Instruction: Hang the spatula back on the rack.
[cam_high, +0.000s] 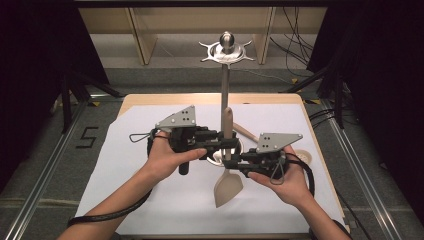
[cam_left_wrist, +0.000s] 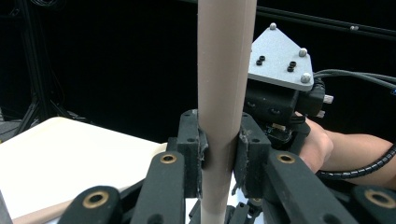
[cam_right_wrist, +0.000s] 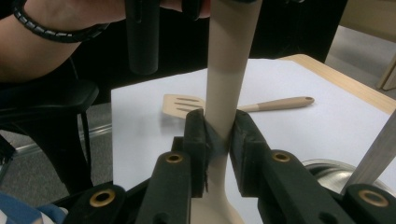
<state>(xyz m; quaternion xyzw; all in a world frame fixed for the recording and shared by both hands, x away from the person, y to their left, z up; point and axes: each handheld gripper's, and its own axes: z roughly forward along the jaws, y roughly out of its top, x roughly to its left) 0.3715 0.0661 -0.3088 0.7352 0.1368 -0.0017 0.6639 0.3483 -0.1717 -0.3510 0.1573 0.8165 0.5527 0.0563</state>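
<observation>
gripping beige spatula (cam_high: 228, 186) (both grippers)

From the high view we look forward and down on the whole table (cam_high: 150, 200), from the person's side, quite far. In the left gripper view we sit very close behind the left gripper (cam_left_wrist: 219, 149) and face sideways toward the other hand, with dark background behind. In the right gripper view we are again very near the right gripper (cam_right_wrist: 218, 140), looking low across the white sheet (cam_right_wrist: 327, 126). All three views share the beige spatula handle (cam_high: 227, 125) (cam_left_wrist: 224, 84) (cam_right_wrist: 226, 70), which crosses both close views upright
</observation>
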